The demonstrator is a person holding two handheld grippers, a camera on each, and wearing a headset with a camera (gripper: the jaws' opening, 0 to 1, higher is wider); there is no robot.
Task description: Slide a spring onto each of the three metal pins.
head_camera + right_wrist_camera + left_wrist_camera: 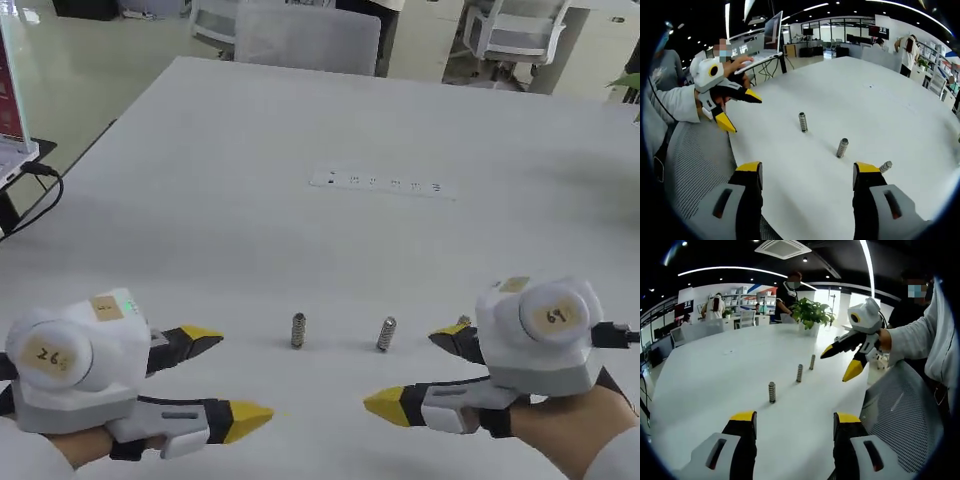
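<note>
Three coiled metal springs stand in a row on the white table (300,150). The left one (298,330) and the middle one (386,334) are upright. The third (463,322) peeks out beside my right gripper's upper jaw and leans in the right gripper view (885,166). From the left gripper view the row runs away from me: (772,392), (799,373), (812,362). My left gripper (225,375) is open left of the row, holding nothing. My right gripper (412,368) is open on the right, also holding nothing. Whether pins sit inside the springs I cannot tell.
A white power strip (385,183) lies mid-table beyond the springs. A laptop (12,110) with a black cable (45,190) sits at the left edge. Grey chairs (305,38) stand at the far side. A mesh chair back (695,165) is near me. A potted plant (810,312) stands far off.
</note>
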